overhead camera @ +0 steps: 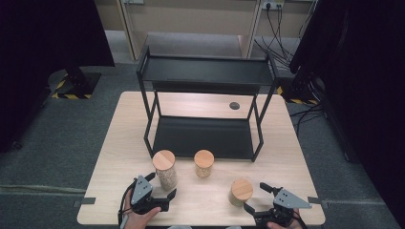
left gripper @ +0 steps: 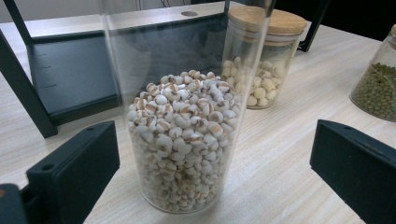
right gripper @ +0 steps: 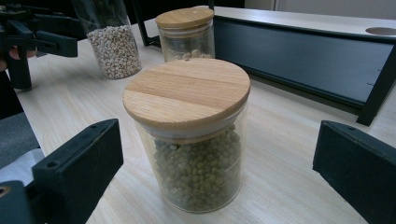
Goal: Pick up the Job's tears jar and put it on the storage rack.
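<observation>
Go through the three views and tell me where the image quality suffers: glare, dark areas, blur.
High view: a bright patch of glare on the table behind the black shelf, and the side edges fall to near black. Left gripper view: the tall glass jar is sharp, its upper glass reflecting the shelf; the jar of green beans is slightly soft. Right gripper view: evenly lit, wooden lid crisp, background jars softer.

From my left claw's camera, the tall jar of pale grains loses its lid past the top edge, and the green-bean jar is cut by the right edge. From above, my hands run off the counter's near edge, out of frame.
</observation>
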A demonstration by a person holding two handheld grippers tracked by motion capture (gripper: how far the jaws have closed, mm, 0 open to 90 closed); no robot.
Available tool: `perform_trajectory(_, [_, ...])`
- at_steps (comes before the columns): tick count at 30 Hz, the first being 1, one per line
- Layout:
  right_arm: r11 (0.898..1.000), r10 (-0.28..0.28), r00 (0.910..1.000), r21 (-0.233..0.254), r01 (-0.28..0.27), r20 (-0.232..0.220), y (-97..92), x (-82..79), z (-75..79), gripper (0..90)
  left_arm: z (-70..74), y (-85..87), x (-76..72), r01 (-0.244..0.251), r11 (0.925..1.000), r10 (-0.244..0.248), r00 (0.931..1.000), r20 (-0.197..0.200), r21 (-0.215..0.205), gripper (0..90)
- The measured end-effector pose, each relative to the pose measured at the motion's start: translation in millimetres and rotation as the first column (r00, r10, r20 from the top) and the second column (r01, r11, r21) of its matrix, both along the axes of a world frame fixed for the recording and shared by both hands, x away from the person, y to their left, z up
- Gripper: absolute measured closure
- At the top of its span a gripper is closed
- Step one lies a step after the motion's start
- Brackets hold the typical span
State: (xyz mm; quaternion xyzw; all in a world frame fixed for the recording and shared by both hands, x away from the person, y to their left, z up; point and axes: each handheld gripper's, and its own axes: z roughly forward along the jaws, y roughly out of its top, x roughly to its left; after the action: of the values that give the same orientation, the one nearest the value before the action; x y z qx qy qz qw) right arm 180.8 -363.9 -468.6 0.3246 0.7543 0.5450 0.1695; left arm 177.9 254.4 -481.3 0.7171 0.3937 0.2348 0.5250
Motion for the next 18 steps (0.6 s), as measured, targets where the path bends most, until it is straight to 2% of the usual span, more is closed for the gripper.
perform_trajectory(18, [1.0, -0.001, 1.0, 0.002, 0.001, -0.005, 1.2, 0.2, 0.0, 2.0, -0.9, -0.7, 0.5, -0.003, 1.0, 0.003, 1.0, -0.006, -0.001, 1.1])
